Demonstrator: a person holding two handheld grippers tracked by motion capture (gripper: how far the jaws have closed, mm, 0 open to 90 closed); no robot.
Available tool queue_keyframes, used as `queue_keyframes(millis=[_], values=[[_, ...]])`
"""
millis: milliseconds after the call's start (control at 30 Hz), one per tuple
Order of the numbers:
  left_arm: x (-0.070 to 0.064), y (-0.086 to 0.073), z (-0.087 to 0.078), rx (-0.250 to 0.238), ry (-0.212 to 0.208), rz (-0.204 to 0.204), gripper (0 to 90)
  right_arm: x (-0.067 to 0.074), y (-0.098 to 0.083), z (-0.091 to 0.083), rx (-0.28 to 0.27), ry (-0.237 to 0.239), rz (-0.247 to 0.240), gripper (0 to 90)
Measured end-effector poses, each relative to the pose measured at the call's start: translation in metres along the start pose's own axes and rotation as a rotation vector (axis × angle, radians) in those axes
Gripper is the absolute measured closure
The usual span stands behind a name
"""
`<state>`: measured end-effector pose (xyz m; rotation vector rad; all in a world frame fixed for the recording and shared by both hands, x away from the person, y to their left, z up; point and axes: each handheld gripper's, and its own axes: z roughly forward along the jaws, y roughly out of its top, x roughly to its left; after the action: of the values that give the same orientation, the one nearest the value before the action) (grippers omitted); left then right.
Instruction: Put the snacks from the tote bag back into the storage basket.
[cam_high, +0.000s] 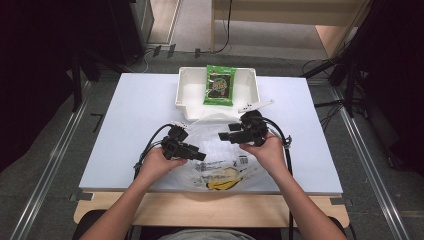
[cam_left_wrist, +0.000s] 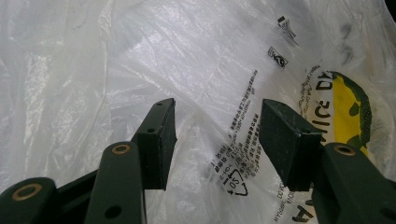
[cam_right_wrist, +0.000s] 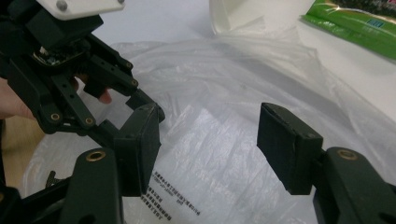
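**Both grippers open over a plastic bag**

A thin, crinkled, see-through plastic bag (cam_high: 220, 160) w/ black print and a yellow-and-black logo lies flat on the white rectangular table (cam_high: 135, 125), at the near-centre edge, btwn the person's two hands. Logo end sits nearest the person.

Left gripper (cam_high: 192, 152), black, held in the left hand (cam_high: 157, 162), points right across the bag's left side. In the left gripper view its jaws are spread wide, nothing btwn them, hovering close over the film; can't tell if the tips touch it. Print and the yellow logo (cam_left_wrist: 348, 107) show past the right-hand jaw.

Right gripper (cam_high: 227, 136), black, held in the right hand (cam_high: 267, 150), points left over the bag's far part. In the right gripper view its jaws are also released, wide apart, w/ bare film btwn them. The left gripper shows in that view at upper left, near but apart from it.

Beyond the bag, at the table's far middle, stands a white rectangular plastic bin (cam_high: 187, 92). Inside it lies a green snack packet w/ a dark centre panel (cam_high: 220, 85), roughly at mid-bin. The bag's far edge reaches just up to the bin's near wall. A small white strip (cam_high: 257, 106) lies on the table just right of the bin's near corner.
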<state>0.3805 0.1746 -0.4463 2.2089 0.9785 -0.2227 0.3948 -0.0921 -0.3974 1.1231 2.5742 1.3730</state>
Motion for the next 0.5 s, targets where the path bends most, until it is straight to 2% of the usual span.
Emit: queue_keyframes(millis=[200,367,500], values=[[0.0,0.0,-0.001,-0.005,-0.002,-0.007,46.8,0.004,-0.011,0.002,0.007,0.006,0.0,40.8],[0.0,0.0,-0.001,-0.004,-0.001,0.003,46.8,0.007,-0.02,0.003,0.02,0.005,-0.002,41.5],[-0.001,0.0,-0.002,-0.009,-0.002,0.003,46.8,0.009,-0.028,0.002,0.006,-0.026,-0.02,43.8]])
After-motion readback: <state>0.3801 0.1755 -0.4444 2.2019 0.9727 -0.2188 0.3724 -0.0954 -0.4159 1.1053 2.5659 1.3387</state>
